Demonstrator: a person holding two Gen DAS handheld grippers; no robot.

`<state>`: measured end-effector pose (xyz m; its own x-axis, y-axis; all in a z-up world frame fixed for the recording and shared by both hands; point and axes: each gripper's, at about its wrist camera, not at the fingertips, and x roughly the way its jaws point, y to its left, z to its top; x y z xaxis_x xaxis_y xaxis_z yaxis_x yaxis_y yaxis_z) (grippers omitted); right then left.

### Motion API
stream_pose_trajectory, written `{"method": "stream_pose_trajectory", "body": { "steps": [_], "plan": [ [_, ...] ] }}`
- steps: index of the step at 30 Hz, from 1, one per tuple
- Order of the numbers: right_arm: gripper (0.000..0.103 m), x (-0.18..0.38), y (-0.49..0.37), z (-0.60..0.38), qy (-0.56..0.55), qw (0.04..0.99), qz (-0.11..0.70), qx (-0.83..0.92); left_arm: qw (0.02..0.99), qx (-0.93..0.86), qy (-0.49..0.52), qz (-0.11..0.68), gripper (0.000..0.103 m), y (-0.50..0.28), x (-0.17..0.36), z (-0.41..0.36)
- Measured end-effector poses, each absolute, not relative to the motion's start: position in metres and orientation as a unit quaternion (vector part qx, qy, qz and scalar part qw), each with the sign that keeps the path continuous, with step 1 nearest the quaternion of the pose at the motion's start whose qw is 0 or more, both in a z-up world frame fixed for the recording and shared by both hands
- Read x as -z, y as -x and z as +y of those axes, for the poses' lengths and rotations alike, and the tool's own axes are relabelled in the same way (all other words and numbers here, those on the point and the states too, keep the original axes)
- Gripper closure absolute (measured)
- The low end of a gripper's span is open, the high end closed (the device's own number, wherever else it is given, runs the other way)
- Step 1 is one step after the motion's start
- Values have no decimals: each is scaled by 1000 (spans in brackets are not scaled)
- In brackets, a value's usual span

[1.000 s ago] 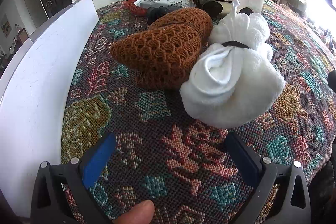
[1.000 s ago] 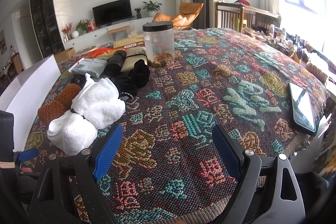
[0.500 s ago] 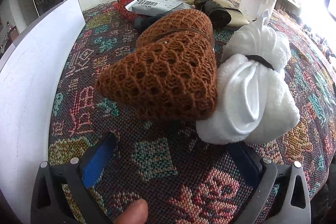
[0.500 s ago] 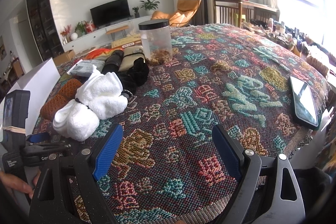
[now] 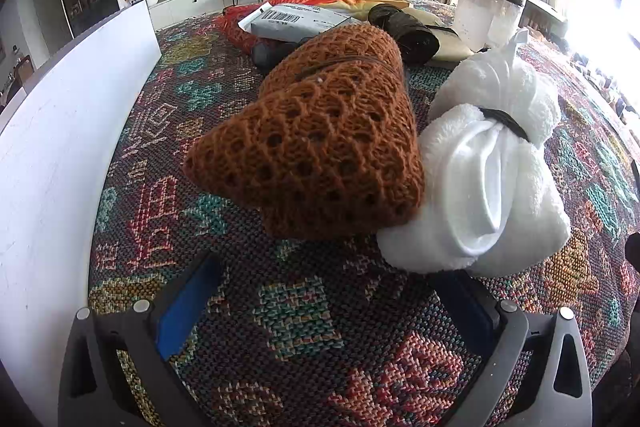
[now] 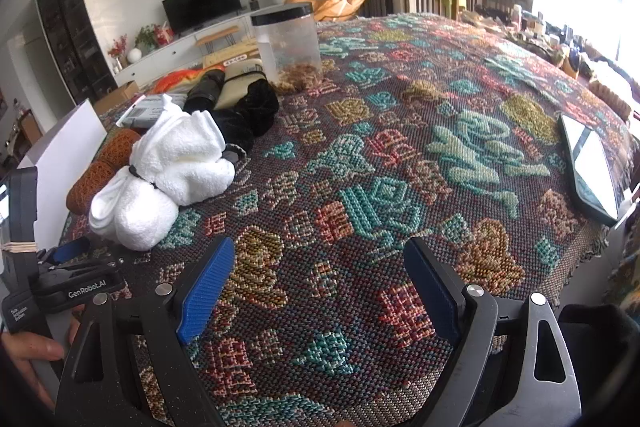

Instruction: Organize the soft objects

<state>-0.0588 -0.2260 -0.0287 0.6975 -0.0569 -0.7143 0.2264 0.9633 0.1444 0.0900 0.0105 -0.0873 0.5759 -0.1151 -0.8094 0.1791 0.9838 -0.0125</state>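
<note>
A brown knitted bundle [image 5: 320,151] lies on the patterned cloth, touching a white fluffy towel bundle [image 5: 492,171] tied with a black band on its right. My left gripper [image 5: 324,303] is open, low over the cloth just in front of both, empty. In the right wrist view the white bundle [image 6: 168,171] and brown bundle [image 6: 104,171] sit at the left, with the left gripper [image 6: 70,253] beside them. My right gripper [image 6: 316,279] is open and empty over bare cloth. Black soft rolls [image 6: 248,115] lie behind the white bundle.
A white box wall [image 5: 52,147] stands along the left. A clear jar with a black lid [image 6: 288,47], a grey mail bag [image 5: 292,21], a black roll [image 5: 404,31] and a red item lie farther back. A phone [image 6: 592,167] lies at the right edge.
My left gripper has moved forward, closer to the brown and white bundles, which now fill more of its view. The right gripper has stayed nearly still.
</note>
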Motion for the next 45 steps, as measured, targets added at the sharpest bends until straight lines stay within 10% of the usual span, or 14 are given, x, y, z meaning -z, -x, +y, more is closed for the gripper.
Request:
{"method": "stream_pose_trajectory", "body": {
  "steps": [45],
  "plan": [
    [13, 45, 42, -256, -165, 887, 425, 75, 887, 83, -35, 453, 0, -92, 87, 11]
  ]
}}
